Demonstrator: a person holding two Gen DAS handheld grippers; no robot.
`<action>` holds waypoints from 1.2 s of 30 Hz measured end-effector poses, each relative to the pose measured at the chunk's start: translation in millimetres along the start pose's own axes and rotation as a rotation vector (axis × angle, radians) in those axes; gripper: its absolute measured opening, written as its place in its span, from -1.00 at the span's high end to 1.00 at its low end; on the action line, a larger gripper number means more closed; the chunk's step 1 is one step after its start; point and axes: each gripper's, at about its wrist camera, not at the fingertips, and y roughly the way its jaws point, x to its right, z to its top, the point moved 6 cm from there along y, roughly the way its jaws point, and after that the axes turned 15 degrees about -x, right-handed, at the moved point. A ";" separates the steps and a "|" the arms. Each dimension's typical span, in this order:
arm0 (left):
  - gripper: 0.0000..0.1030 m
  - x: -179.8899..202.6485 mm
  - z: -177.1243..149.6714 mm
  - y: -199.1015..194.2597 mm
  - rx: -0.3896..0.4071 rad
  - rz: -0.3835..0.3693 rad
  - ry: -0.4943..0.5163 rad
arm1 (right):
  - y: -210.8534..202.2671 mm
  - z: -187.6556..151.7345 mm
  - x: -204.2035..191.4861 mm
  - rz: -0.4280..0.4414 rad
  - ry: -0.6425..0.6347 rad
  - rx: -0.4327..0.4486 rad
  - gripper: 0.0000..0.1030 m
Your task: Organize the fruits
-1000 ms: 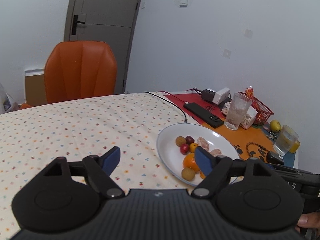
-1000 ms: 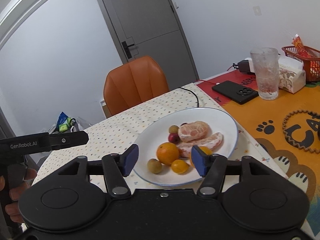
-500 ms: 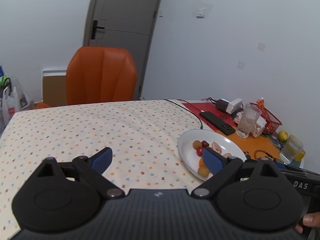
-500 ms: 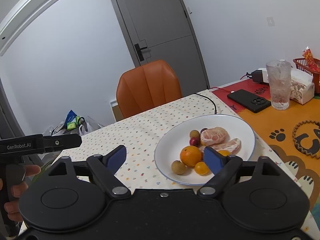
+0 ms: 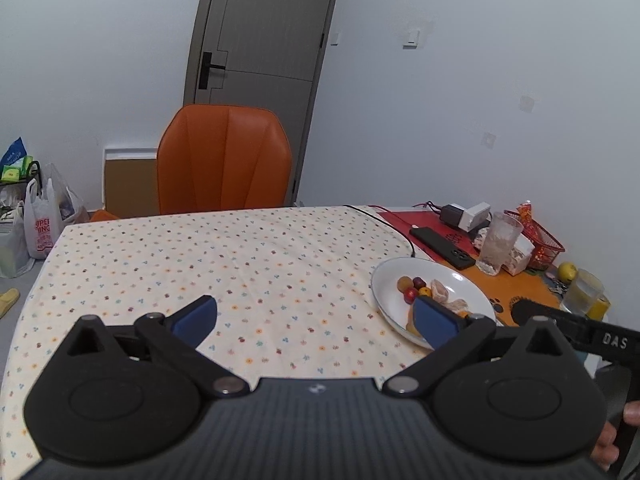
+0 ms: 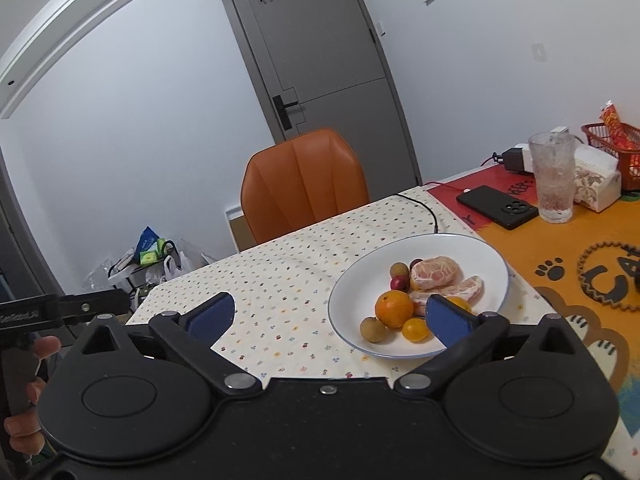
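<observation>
A white plate (image 6: pixel 476 248) holds several fruits: an orange (image 6: pixel 394 309), peeled citrus pieces (image 6: pixel 435 273), small brown, red and yellow fruits. The plate also shows in the left wrist view (image 5: pixel 460 284) at the right. My right gripper (image 6: pixel 330 318) is open and empty, held back from the plate's near-left rim. My left gripper (image 5: pixel 316 318) is open and empty above the dotted tablecloth (image 5: pixel 240 264), left of the plate. The right finger pad (image 5: pixel 434 322) hides part of the plate's fruit.
A black phone (image 6: pixel 498 206) with cable, a tall glass (image 6: pixel 554 178), a tissue box (image 6: pixel 596 184) and a red basket (image 6: pixel 612 140) stand behind the plate on an orange mat (image 6: pixel 568 256). An orange chair (image 5: pixel 222 160) stands at the far edge.
Both grippers have pulled back and up from the plate, and their jaws have opened wider. The plate and fruits have not moved.
</observation>
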 end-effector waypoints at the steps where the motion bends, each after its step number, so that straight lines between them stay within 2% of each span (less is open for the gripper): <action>1: -1.00 -0.4 -1.8 -3.0 -0.001 -0.006 -0.001 | -2.9 -0.5 -0.8 -0.011 -0.002 0.003 -1.00; 5: -1.00 -1.0 -7.6 -18.7 0.008 -0.004 0.000 | -11.3 -4.8 -1.9 -0.040 -0.009 -0.006 -1.00; 10: -1.00 -5.3 -15.2 -36.8 0.015 0.038 -0.004 | -22.7 -13.3 -4.3 -0.047 -0.002 -0.014 -1.00; 16: -1.00 -11.7 -27.7 -55.4 0.025 0.069 -0.017 | -36.4 -17.4 -5.8 -0.060 0.041 0.006 -1.00; 26: -1.00 -16.7 -44.2 -68.8 0.014 0.102 -0.012 | -56.2 -26.1 -26.8 -0.137 0.031 0.045 -1.00; 32: -1.00 -15.8 -53.2 -71.0 0.009 0.103 -0.003 | -58.0 -37.9 -32.6 -0.138 0.002 0.015 -1.00; 36: -1.00 -19.5 -57.2 -68.1 0.004 0.110 -0.008 | -50.6 -43.0 -36.1 -0.105 -0.013 -0.024 -1.00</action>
